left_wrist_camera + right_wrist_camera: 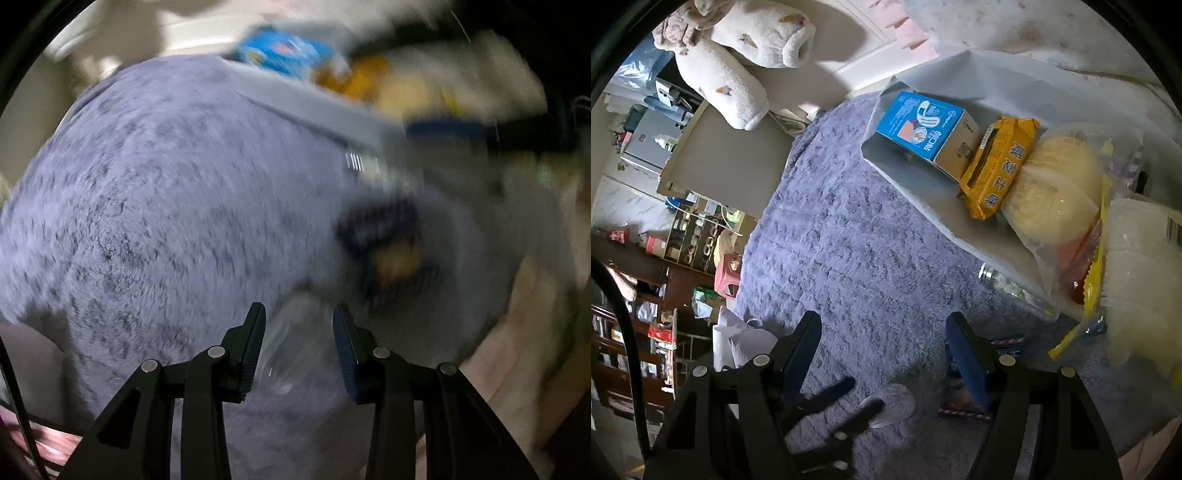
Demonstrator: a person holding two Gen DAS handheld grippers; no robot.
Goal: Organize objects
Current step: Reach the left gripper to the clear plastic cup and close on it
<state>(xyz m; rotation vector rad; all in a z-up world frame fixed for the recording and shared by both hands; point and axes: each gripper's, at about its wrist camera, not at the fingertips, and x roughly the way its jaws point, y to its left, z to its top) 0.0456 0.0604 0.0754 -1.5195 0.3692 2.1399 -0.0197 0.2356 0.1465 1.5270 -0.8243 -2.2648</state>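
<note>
A shaggy lavender-grey blanket point(849, 236) covers the work surface, and everything else sits in relation to it. Along its far right edge lies a long white bin point(923, 192), its open side showing a row of goods: a blue box point(918, 123) at the far end, touching it a yellow snack packet point(997, 166), then a clear bag of pale yellow rounds point(1056, 195) and a stack of translucent white containers point(1141, 266) nearest the camera. Just outside the bin's wall, on the blanket, rests a clear jar point(1012, 288) lying on its side. The right gripper point(882, 350) hangs over the blanket with its jaws spread wide and nothing between them. Below it the left gripper point(846, 410) reaches in from the left, its jaws closed on a crumpled piece of clear plastic point(894, 404) just above the blanket; the left wrist view, heavily blurred, shows the same clear plastic point(295, 350) between the left gripper's point(299, 332) pads. Beyond the blanket's far edge a cream plush toy point(746, 59) lies on a pale headboard point(731, 162), and to the blanket's left the room drops away to cluttered dark wooden shelves point(635, 332) and a pink stool point(727, 277).
</note>
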